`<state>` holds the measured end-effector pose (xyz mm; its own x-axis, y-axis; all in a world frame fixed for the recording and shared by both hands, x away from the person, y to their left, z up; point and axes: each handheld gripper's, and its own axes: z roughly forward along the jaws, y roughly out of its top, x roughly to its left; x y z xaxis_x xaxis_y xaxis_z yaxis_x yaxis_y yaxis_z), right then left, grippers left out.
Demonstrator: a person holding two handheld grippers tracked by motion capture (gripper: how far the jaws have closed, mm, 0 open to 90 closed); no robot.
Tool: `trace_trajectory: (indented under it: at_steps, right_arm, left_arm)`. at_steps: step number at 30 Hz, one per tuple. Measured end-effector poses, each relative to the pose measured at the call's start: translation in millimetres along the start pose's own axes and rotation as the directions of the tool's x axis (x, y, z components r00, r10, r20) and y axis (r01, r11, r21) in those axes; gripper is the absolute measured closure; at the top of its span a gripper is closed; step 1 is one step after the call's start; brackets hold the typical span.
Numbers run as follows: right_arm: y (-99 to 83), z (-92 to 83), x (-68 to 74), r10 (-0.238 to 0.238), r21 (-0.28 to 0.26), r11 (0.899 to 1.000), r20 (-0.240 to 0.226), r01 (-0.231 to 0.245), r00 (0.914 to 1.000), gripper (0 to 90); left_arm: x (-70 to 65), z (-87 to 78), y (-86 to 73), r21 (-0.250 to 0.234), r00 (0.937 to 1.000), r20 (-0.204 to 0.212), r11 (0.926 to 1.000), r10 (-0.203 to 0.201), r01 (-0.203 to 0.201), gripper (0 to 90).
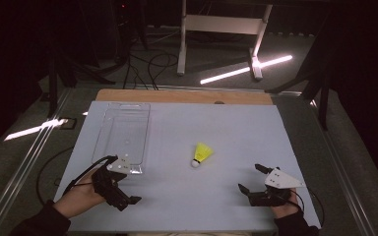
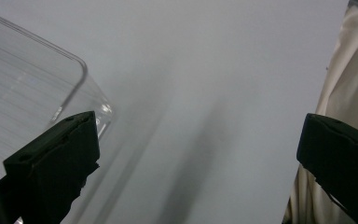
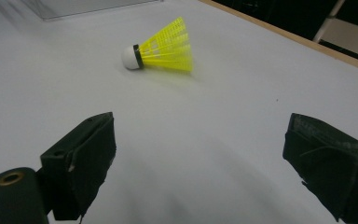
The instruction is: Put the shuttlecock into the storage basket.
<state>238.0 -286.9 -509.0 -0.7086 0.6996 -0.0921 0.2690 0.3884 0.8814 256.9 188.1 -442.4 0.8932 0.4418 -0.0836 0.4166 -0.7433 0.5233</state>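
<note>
1. Resting at the near left of the white table top (image 1: 226,128): left gripper (image 1: 123,184), held in the person's left hand (image 1: 78,196), jaws spread wide with nothing between them.
2. Seen along the left gripper (image 2: 198,149) in its own view: bare white surface between the wide-apart jaws, with a rounded corner of the clear plastic tray (image 2: 37,88) just beside and partly behind one jaw.
3. Lying just ahead of that gripper in the high view: the clear plastic tray (image 1: 123,130), long and rectangular, running away toward the far edge of the table; whether the gripper's grey plate touches the near rim cannot be told.
4. Sitting at the near right: right gripper (image 1: 251,178), held in the right hand (image 1: 286,209), jaws likewise wide open and holding nothing.
5. Lying ahead of the right gripper (image 3: 198,158) in its view, well apart from both jaws: yellow shuttlecock (image 3: 161,46), on its side, white cork tip toward one jaw's side and skirt toward the other.
6. Placed between the two grippers in the high view, farther out on the table than either: the shuttlecock (image 1: 201,154), beside the tray, not in it and apart from it.
7. Showing past one jaw at the edge of the left gripper view: pale cloth (image 2: 349,79).
</note>
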Motion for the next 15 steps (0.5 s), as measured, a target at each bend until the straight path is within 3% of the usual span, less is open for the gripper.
trace_trajectory:
  at_steps: [4, 12, 15]
  right_arm:
    - [-0.4, 0.9, 0.0, 0.000, 0.009, 1.000, -0.003, 0.000, 1.0000, 9.3]
    - [-0.5, 1.8, 0.1, -0.005, 0.017, 1.000, -0.001, 0.005, 1.0000, 9.3]
    - [-0.6, 2.3, 0.6, -0.003, 0.022, 1.000, -0.003, 0.003, 1.0000, 9.3]
  left_arm:
    - [-0.6, 4.2, 1.6, 0.044, 0.9996, -0.017, 0.9988, -0.021, 0.022, 0.1]
    - [-3.3, 6.7, 4.8, 0.085, 0.9997, -0.020, 0.9962, -0.015, 0.016, 0.0]
    - [-6.0, 10.1, 8.6, 0.122, 0.9990, -0.033, 0.9920, -0.030, 0.033, 0.1]
